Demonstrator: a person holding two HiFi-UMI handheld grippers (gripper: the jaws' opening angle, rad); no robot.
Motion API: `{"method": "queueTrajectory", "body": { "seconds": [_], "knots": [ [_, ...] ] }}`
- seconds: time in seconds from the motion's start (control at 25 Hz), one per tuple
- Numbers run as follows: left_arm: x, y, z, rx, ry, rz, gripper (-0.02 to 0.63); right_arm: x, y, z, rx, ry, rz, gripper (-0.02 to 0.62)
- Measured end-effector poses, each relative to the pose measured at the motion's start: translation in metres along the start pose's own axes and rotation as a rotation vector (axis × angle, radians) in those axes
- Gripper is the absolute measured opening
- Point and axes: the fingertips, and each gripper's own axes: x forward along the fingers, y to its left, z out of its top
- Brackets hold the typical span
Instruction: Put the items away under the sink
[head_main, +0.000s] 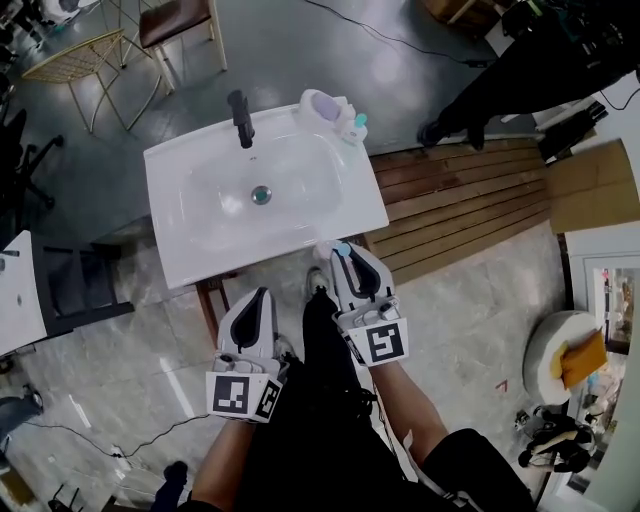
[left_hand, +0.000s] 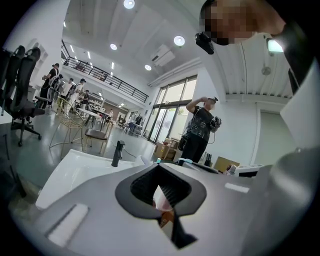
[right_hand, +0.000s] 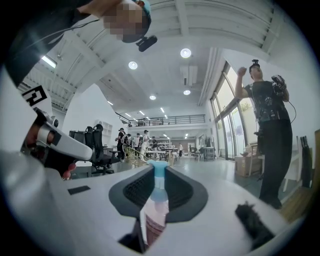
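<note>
The left gripper (head_main: 260, 298) is closed down narrow on a small white-and-orange item (left_hand: 161, 200) that sits deep in the hollow between its pads. What kind of item it is cannot be told. Nothing pokes past its tips. The white sink (head_main: 170, 170) lies just ahead of it, and the black faucet (head_main: 241, 118) stands farther ahead at the basin's far rim. In the left gripper view the faucet (left_hand: 117, 153) shows ahead and to the left of the tips.

The right gripper (head_main: 343, 252), just beside the left one and reaching slightly farther forward, is clamped on a tube (right_hand: 154, 212). The tube's light-blue cap (right_hand: 158, 170) sticks out at the tips. Those tips are at the sink's near right corner. A soap dish (head_main: 325, 105) sits well ahead of this gripper on the far right corner of the sink. Wooden decking (head_main: 460, 200) lies ahead and to its right. A person in dark clothes (right_hand: 270, 135) stands to its right.
</note>
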Motion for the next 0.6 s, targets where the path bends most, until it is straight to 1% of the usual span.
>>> {"method": "queueTrajectory", "body": {
  "seconds": [0.08,0.2,0.4,0.6],
  "knots": [
    [-0.013,-0.001,0.0,0.005,-0.003,-0.007,0.006,-0.01,0.007,0.002,-0.006,-0.019,-0.012,0.071],
    [-0.03,-0.001,0.002,0.009,-0.008,-0.017,0.006,-0.021,0.021,0.005,0.003,-0.02,-0.02,0.071],
    [-0.052,0.0,-0.001,0.006,-0.009,-0.025,0.006,-0.037,0.041,0.007,0.01,-0.012,-0.019,0.071],
    [-0.067,0.0,-0.006,-0.006,-0.016,-0.011,0.006,-0.054,0.056,0.01,0.015,-0.025,0.0,0.071]
  ]
}}
